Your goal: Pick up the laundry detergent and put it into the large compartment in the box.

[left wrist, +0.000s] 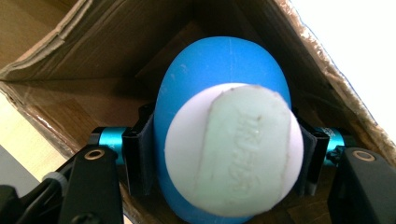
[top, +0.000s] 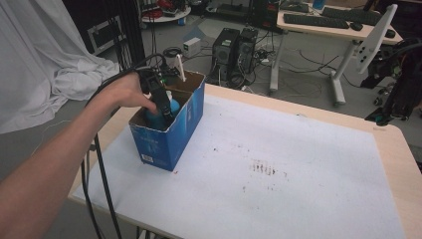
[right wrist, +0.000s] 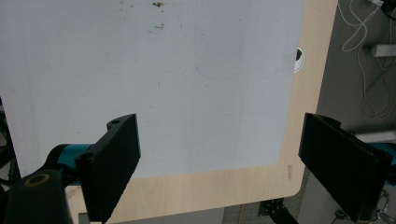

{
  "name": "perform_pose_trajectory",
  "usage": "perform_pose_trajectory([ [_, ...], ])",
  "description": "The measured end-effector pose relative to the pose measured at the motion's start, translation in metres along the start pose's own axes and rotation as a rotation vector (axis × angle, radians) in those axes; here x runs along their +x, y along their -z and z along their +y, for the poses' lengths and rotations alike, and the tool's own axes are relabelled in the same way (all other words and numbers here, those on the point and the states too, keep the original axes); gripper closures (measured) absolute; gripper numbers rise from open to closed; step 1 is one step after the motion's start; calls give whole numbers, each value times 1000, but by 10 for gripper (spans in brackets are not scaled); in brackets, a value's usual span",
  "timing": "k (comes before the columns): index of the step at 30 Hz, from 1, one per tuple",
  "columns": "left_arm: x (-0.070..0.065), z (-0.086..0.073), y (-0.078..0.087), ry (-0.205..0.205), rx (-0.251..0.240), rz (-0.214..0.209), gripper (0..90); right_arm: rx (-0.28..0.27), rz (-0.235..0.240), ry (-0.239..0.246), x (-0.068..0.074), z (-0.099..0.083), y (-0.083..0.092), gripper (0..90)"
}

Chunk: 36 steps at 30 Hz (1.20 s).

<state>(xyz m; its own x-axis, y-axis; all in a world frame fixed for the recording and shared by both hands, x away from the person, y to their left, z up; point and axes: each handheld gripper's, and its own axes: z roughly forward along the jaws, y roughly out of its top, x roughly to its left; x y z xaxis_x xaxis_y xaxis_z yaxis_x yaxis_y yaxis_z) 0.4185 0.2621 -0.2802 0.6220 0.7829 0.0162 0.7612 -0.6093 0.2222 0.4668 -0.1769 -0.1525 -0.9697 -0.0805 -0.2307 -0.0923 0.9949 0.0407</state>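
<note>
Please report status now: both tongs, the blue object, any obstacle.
Left tongs shut on blue egg-shaped object, inside the open blue box. Right tongs open over the table. No obstacle seen.

Ball inside box, seemingly at table's left

Raised lettering stands on the pale green end of the blue egg-shaped thing, too worn and blurred to read; a white label on the blue box, below that egg-shaped thing, is too small to read.
</note>
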Motion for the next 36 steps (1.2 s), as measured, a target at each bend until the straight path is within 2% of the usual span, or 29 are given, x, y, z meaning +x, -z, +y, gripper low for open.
perform_pose_trajectory([
  [5, 1, -2, 0, 3, -12, -6, 377, -3, -1, 0, 1, 1, 1, 119],
  [36, -1, 3, 1, 1, 6, -17, 347, -4, 6, -4, 1, 1, 1, 119],
])
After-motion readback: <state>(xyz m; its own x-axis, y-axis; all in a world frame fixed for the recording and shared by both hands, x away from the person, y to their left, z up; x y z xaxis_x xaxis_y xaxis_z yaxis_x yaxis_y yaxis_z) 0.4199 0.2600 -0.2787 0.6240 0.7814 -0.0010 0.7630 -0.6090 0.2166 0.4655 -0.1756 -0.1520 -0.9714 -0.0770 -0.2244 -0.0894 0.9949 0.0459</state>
